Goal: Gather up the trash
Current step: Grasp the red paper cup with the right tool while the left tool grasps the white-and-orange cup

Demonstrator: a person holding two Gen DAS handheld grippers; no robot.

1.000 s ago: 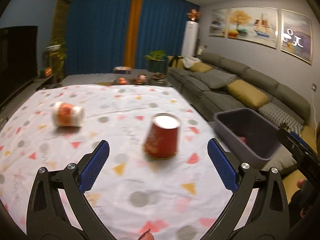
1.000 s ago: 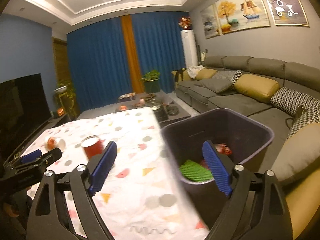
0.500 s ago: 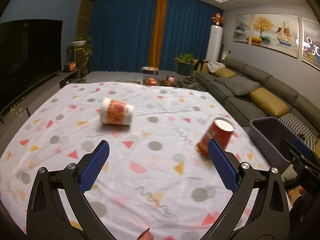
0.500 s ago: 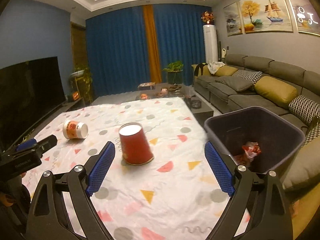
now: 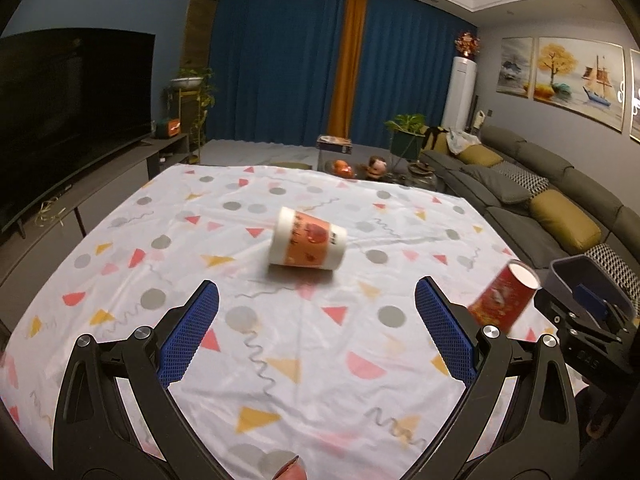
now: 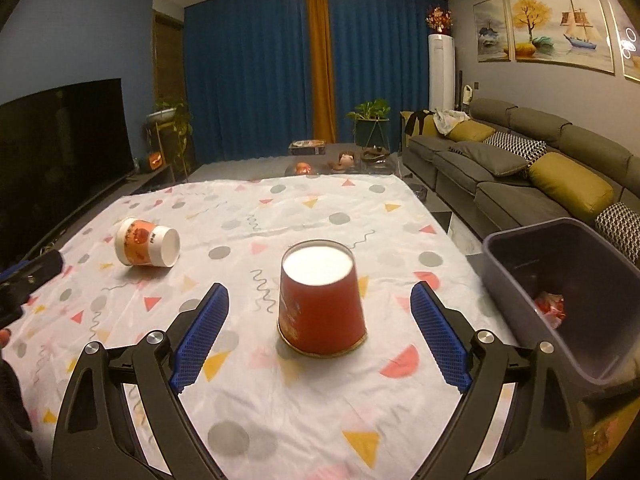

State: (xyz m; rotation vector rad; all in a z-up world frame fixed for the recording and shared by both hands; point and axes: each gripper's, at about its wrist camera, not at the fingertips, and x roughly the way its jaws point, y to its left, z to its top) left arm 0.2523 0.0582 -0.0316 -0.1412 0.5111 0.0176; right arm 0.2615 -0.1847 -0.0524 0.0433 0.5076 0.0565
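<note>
Red cup [image 6: 322, 306]: upside down on the desk, lower centre of the right wrist view, ahead of and between the right claw's blue pads, touching neither; its white base faces up. In the left wrist view it sits at the right edge [image 5: 502, 298], partly behind the left claw's right finger.
Right claw [image 6: 320, 336]: low in the frame, fingers spread wide apart, holding nothing; the pads [image 6: 200, 336] flank the cup with clear gaps on both sides.
Left claw [image 5: 316, 332]: low in its frame, fingers wide apart and empty, above the patterned cloth.
Desk [image 6: 248, 392]: covered with a white cloth printed with triangles, dots and squiggles; fills the lower half of both views.
White-and-orange cup [image 5: 307, 245]: lying on its side, centre of the left wrist view, beyond the left claw's fingertips and apart from them, a little blurred. In the right wrist view it lies at middle left [image 6: 147, 242], open mouth turned toward the right, well apart from the red cup.
Bin [image 6: 520, 264]: dark grey tub at the right edge of the right wrist view, just past the desk's right side; crumpled red and white scraps [image 6: 550, 306] lie inside.
Sofa [image 6: 500, 176]: grey, with mustard and patterned cushions, middle right.
Television [image 6: 60, 140]: dark screen, left side.
Curtains [image 6: 260, 80]: blue with an orange strip, far centre.
</note>
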